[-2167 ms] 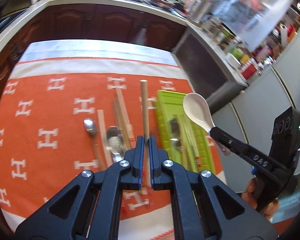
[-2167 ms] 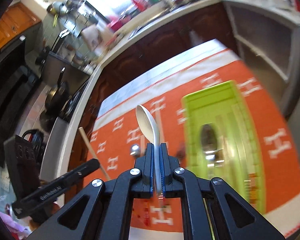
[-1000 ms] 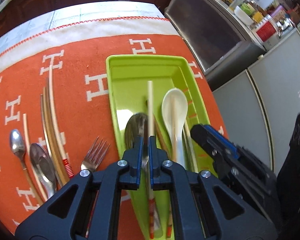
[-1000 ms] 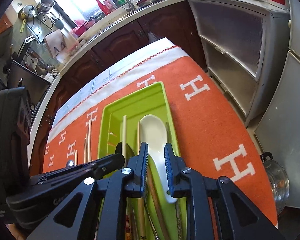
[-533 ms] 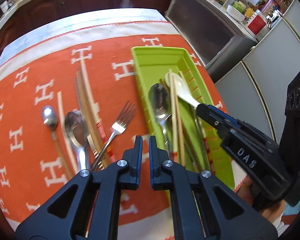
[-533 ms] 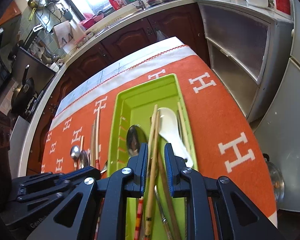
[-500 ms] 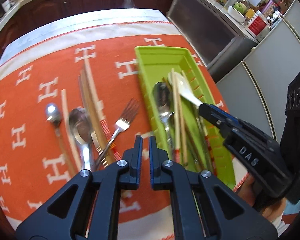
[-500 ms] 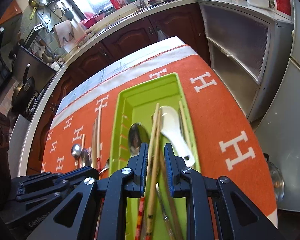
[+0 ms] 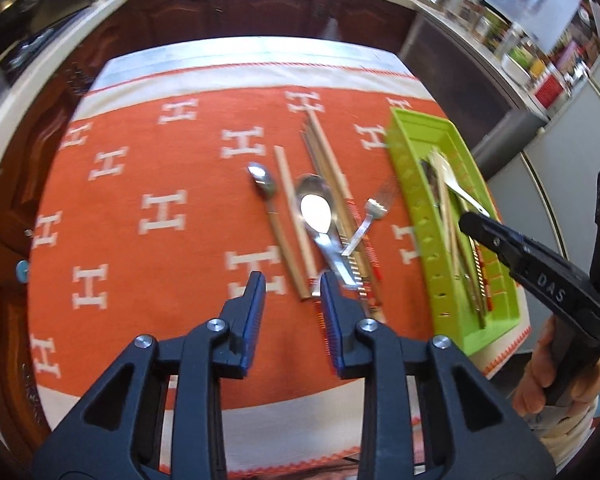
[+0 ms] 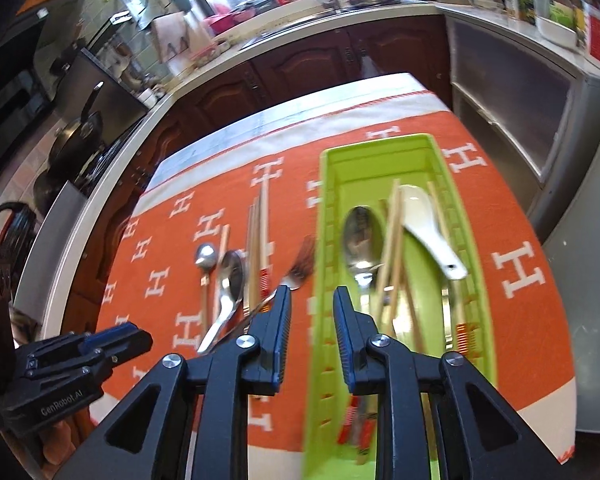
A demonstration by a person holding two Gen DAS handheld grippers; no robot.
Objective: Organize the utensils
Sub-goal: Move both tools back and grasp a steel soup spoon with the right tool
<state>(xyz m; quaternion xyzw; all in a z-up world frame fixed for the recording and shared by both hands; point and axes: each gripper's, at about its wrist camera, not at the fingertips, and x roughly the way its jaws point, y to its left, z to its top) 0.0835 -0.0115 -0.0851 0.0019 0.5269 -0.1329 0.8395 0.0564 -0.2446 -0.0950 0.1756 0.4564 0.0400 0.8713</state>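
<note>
- Near the left tongs (image 9: 292,284), the unsorted pile lies on the orange cloth (image 9: 160,160): a wooden chopstick (image 9: 292,224), a large steel spoon (image 9: 318,216), a fork (image 9: 366,222), patterned chopsticks (image 9: 332,184) and, farther left, a small spoon (image 9: 262,182). These remain to be moved, so by this judgement the task is roughly half done.
- The left tongs stand apart with nothing between them; their jaws have just been opening. They point steeply down at the near ends of the pile.
- To the right, the green tray (image 10: 328,280) already holds a steel spoon (image 10: 362,236), several chopsticks (image 10: 392,240) and a white soup spoon (image 10: 424,228), all lying lengthwise.
- The right tongs (image 10: 312,300) hover above the tray's left wall, jaws parted and empty; they too have just been opening slightly. A hand (image 9: 560,376) grips their handle at the table's near right corner.
- Beyond the cloth, the table's bare far strip and dark cabinets (image 10: 300,64) hold nothing of the task.
</note>
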